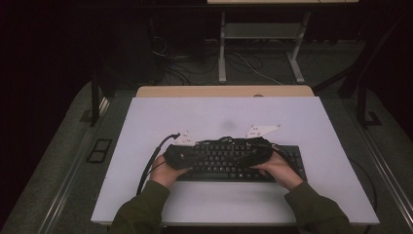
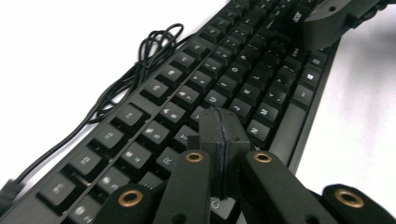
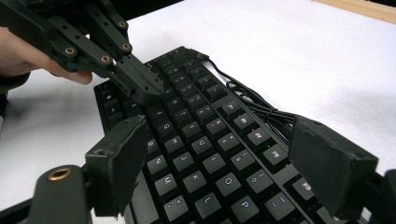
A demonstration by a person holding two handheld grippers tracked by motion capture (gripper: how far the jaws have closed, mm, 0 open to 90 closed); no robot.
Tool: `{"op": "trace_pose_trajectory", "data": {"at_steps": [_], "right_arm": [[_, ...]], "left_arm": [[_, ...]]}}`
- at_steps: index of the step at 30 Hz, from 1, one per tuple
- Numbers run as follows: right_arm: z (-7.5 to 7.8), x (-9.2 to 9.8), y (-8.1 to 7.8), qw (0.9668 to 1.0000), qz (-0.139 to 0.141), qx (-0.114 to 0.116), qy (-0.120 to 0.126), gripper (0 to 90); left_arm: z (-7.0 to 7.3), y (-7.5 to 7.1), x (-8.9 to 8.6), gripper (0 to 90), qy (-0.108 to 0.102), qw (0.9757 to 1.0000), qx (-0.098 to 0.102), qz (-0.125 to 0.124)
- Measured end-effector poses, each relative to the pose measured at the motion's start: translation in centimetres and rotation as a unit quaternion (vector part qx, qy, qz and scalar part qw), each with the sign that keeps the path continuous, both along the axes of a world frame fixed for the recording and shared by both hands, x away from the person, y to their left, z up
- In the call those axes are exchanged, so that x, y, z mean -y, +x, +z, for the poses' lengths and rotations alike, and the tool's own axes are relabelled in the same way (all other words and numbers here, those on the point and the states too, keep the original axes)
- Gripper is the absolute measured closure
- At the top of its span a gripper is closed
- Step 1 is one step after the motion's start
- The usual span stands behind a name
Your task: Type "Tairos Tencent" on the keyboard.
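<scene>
Keyboard (image 3: 205, 154) lies beneath both grippers' fingers (image 3: 140, 86), the left's touching its keys.

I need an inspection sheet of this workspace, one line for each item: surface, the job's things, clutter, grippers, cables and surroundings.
Surface: white table top, bare around the work.
Job's things: black keyboard lying flat near the person's edge.
Clutter: nothing seen.
Grippers: left hand-held gripper shut, its tips down on the keys; right hand-held gripper open, jaws wide above the keys, holding nothing.
Cables: keyboard cable in a loose bundle behind the keyboard; gripper cable trailing off the left gripper across the table.
Surroundings: dark room, second table's legs and floor wires behind.
</scene>
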State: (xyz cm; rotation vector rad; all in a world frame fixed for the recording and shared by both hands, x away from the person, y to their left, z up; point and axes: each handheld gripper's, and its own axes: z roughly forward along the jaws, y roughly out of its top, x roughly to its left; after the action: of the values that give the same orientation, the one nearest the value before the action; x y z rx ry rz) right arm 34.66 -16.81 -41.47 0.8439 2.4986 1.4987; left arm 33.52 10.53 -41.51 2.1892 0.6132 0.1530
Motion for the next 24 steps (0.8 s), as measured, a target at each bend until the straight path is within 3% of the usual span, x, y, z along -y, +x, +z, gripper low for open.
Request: {"op": "trace_pose_trajectory", "data": {"at_steps": [12, 24], "right_arm": [[0.0, 0.0, 0.0, 1.0, 0.0, 0.001, 0.001, 19.0], [0.0, 0.0, 0.1, 1.0, -0.003, 0.0, 0.001, 19.0]], "left_arm": [[-0.6, -0.5, 1.8, 88.8, 0.003, 0.9996, -0.009, -0.025], [-1.2, -0.5, 2.7, 88.7, 0.0, 0.9992, -0.02, -0.033]]}}
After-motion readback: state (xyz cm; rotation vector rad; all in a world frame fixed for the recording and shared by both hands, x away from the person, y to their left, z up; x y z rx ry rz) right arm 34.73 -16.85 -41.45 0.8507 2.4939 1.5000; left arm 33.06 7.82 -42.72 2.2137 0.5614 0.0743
